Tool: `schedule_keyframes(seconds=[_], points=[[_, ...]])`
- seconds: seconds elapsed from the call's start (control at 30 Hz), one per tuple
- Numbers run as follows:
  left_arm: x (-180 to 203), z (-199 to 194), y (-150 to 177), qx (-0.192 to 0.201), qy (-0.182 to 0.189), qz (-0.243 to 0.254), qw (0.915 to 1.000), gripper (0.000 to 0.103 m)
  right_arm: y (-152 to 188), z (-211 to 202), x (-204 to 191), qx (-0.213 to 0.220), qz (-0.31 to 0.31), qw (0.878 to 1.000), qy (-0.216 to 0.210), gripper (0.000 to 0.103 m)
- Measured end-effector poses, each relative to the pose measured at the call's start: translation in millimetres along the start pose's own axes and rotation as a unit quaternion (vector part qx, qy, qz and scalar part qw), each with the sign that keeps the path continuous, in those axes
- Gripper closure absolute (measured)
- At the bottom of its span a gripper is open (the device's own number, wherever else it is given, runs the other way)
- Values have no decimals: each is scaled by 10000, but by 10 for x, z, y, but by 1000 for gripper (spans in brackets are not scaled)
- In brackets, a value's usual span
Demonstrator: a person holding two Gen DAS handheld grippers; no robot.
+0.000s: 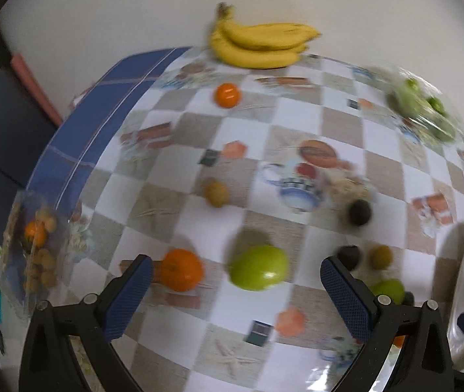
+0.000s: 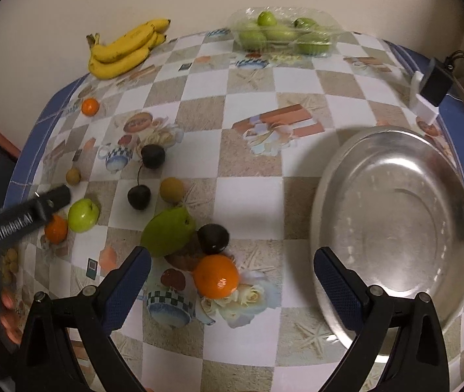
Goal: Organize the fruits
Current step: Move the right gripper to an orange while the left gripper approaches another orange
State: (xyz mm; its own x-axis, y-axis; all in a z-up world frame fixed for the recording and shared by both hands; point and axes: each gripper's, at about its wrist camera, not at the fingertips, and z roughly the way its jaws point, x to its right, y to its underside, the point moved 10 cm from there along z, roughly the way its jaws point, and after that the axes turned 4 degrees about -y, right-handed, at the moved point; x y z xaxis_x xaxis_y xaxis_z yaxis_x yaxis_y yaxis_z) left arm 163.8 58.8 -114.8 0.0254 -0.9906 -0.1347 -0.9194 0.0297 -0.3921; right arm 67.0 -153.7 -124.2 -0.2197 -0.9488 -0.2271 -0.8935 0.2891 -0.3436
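both sets of fingers point(image 1: 235, 272) point(image 2: 232, 261) gape wide, empty, above scattered fruit.

A table point(image 2: 251, 176) under a checkered picture-print cloth with a blue border carries a large empty round metal tray point(image 2: 392, 228). Left of the tray lie loose oranges, green apples, dark plums and small brown fruits. Beyond the tray sit a clear plastic box of green fruit point(image 2: 284, 34) and, further left, a yellow banana bunch point(image 2: 127, 49).

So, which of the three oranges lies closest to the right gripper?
The large orange just ahead of the right gripper; the other two lie farther off, at the table's left side.
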Motion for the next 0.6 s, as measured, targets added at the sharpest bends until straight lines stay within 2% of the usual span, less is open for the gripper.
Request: schedule_keyframes(seconds=[0.1,0.27,0.47,0.6], points=[[-236,126,47,-206,109,-317,9992,0,38,63,-47,-70,-63,9999,60,3],[-422,251,142,-398,81,-523,9978,2,126,150,-103,-190,-103,9997,115,5],[-475,340,206,-546,253,-704,9957,17,267,291,-89,-440,-82,9988,201,29],[-481,392,219,-609,274,-761,9949,26,321,333,-75,-534,-39,9983,214,40]])
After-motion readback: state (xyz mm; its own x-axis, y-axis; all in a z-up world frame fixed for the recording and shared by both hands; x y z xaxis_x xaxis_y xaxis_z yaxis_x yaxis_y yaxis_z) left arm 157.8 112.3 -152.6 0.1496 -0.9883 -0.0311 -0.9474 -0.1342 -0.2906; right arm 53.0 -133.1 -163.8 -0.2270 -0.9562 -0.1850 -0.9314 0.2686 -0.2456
